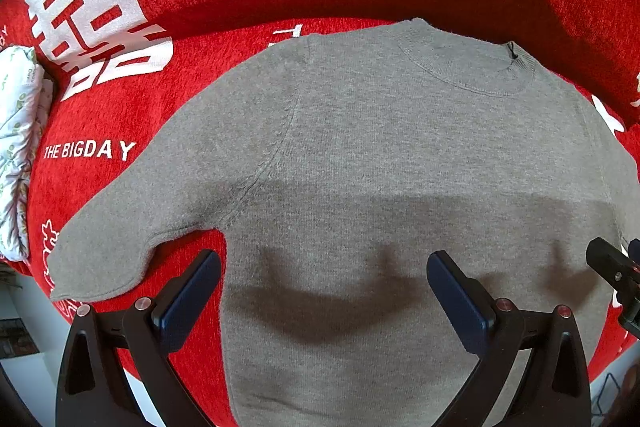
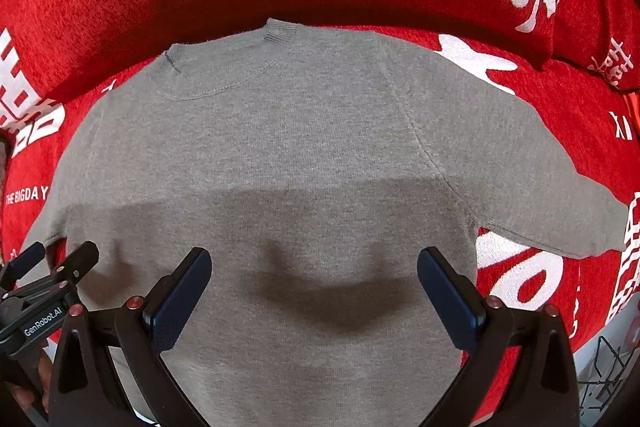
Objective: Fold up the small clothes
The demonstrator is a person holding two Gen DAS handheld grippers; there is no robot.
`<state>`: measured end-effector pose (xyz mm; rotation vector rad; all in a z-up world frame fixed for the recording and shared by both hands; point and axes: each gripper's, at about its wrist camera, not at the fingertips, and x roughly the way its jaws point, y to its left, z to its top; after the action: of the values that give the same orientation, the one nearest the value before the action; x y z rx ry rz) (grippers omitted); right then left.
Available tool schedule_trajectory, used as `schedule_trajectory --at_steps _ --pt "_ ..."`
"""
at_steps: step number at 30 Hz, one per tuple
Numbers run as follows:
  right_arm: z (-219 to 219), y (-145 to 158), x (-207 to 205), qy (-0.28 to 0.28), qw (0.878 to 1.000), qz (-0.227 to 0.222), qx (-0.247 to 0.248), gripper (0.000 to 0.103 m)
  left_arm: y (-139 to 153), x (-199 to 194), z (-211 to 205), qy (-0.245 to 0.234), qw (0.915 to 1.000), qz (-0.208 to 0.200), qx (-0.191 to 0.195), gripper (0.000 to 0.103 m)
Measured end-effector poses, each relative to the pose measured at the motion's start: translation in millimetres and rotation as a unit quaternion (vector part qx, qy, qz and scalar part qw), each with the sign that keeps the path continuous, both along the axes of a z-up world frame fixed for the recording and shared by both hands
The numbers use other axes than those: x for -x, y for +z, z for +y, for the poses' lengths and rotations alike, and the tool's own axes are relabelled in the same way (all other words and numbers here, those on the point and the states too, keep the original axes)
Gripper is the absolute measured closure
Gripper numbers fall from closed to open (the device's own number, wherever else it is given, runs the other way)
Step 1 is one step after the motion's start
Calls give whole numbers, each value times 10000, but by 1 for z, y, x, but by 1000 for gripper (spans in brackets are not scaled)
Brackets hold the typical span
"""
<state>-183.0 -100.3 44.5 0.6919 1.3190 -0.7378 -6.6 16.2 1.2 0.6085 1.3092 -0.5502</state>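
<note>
Nearest the cameras, two grippers are seen. The left gripper (image 1: pixel 323 267) is spread wide with nothing held; the right gripper (image 2: pixel 314 263) is likewise spread wide and empty. Both are poised over the lower body of one grey sweater (image 1: pixel 380 167) (whether the fingertips touch the knit cannot be told). The sweater is laid flat, front up, on a red blanket (image 1: pixel 120 195) printed with white characters. Two sleeves are counted, each angled outward and downward. One ribbed collar (image 2: pixel 224 67) is noted at the far end. One floral fabric bundle (image 1: pixel 18 147) is seen at the blanket's left edge.
</note>
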Motion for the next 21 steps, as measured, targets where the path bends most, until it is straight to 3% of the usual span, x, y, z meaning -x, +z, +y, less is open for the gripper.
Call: schedule_trajectory --at_steps 21 --pt "3 1 -5 -5 10000 0 -18 0 0 -1 6 20 10000 15 0 0"
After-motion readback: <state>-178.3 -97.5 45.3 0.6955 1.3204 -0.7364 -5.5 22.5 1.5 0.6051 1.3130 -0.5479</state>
